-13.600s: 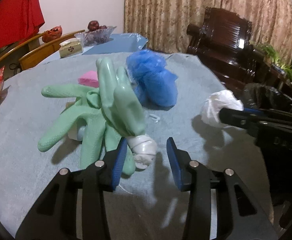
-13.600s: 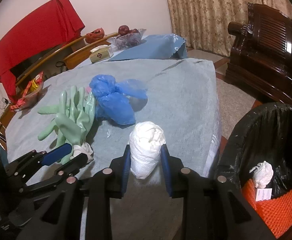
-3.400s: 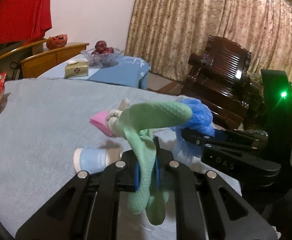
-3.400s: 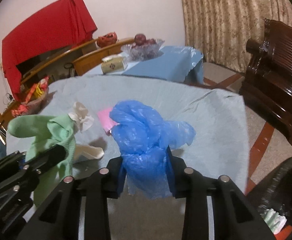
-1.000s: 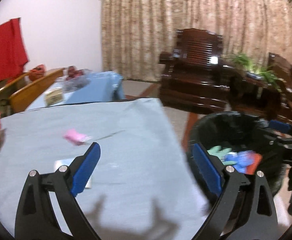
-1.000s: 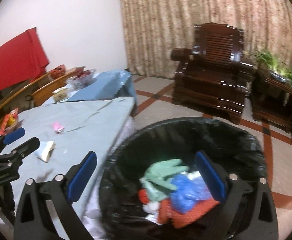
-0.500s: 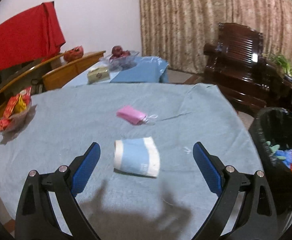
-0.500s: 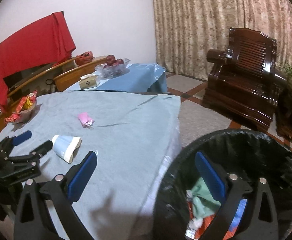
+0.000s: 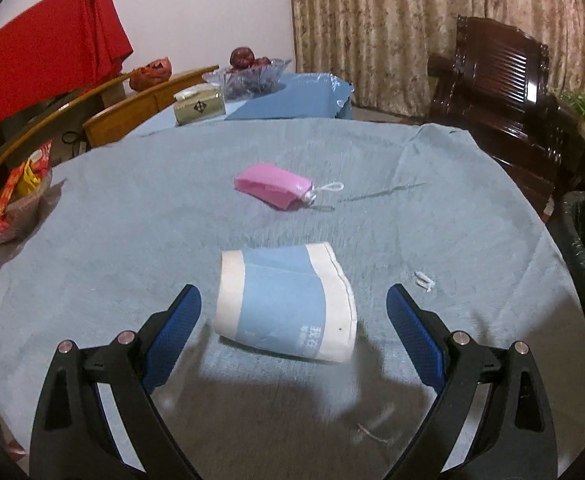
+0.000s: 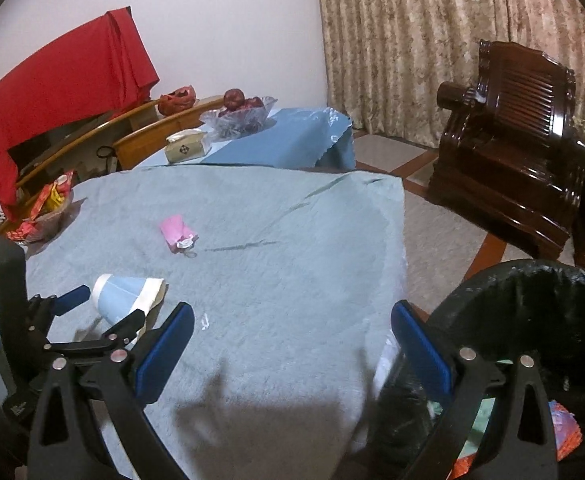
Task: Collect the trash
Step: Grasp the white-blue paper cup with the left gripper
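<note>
A squashed blue and white paper cup (image 9: pixel 288 304) lies on its side on the grey-blue tablecloth (image 9: pixel 132 220). My left gripper (image 9: pixel 292 312) is open, its blue pads on either side of the cup, not touching it. Farther back lies a pink packet (image 9: pixel 272 186) with a white loop. The right wrist view shows the same cup (image 10: pixel 126 298) and packet (image 10: pixel 176 234), with the left gripper (image 10: pixel 104 308) around the cup. My right gripper (image 10: pixel 292 344) is open and empty over the table's near right edge, beside the black-lined bin (image 10: pixel 532 320).
A small white scrap (image 9: pixel 424 280) lies right of the cup. A snack bowl (image 9: pixel 8 208) sits at the table's left edge. Behind are a tissue box (image 9: pixel 198 106), a fruit bowl (image 9: pixel 248 72), wooden chairs and a dark armchair (image 10: pixel 524 168).
Both grippers swung from the bin back toward the table. The left one has come close to the paper cup, which now lies between its open pads.
</note>
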Tool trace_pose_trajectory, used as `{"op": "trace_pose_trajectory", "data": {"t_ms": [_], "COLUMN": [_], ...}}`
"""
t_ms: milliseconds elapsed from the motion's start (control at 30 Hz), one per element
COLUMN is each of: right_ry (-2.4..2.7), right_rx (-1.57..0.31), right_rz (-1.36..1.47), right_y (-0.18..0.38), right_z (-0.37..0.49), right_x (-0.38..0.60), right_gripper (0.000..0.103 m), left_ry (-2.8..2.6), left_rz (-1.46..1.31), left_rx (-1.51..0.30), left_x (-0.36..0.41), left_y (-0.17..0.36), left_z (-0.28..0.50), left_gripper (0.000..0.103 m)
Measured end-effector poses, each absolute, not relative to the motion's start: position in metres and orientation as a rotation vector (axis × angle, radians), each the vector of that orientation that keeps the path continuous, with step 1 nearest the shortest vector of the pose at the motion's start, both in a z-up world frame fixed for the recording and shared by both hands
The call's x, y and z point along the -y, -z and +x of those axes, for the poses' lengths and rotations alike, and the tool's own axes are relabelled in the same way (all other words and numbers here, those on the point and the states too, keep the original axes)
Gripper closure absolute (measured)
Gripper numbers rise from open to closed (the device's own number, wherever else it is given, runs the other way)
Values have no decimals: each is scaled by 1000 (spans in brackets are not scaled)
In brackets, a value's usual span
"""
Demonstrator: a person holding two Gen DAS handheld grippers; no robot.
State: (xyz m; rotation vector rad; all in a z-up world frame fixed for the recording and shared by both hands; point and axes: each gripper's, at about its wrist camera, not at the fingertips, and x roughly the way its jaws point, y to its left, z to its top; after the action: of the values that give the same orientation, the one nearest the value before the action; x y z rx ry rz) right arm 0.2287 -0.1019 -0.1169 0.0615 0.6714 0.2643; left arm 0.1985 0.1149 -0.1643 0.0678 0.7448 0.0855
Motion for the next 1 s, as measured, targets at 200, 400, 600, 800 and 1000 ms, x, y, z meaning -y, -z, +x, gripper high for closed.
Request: {"op": "trace_pose_trajectory", "data": {"t_ms": [200, 400, 600, 800, 1000], "right_ry": [-272, -286, -302, -307, -315], "right_rx": [-699, -715, -719, -723, -713], "right_rz": [62, 60, 47, 42, 33], "right_y": [129, 136, 139, 140, 137], "right_z": [239, 247, 252, 256, 261], "right_x": [94, 82, 73, 68, 63], "right_gripper": [6, 6, 6, 6, 6], "left_ry": [-86, -74, -63, -57, -79], "left_rz": [42, 13, -28, -62, -54], "left_rx": [-793, -877, -910, -880, -828], "left_x": [-120, -125, -131, -134, -142], "left_y": [177, 190, 196, 191, 177], "left_z": [206, 217, 218, 213, 211], "left_gripper": [12, 12, 25, 32, 32]}}
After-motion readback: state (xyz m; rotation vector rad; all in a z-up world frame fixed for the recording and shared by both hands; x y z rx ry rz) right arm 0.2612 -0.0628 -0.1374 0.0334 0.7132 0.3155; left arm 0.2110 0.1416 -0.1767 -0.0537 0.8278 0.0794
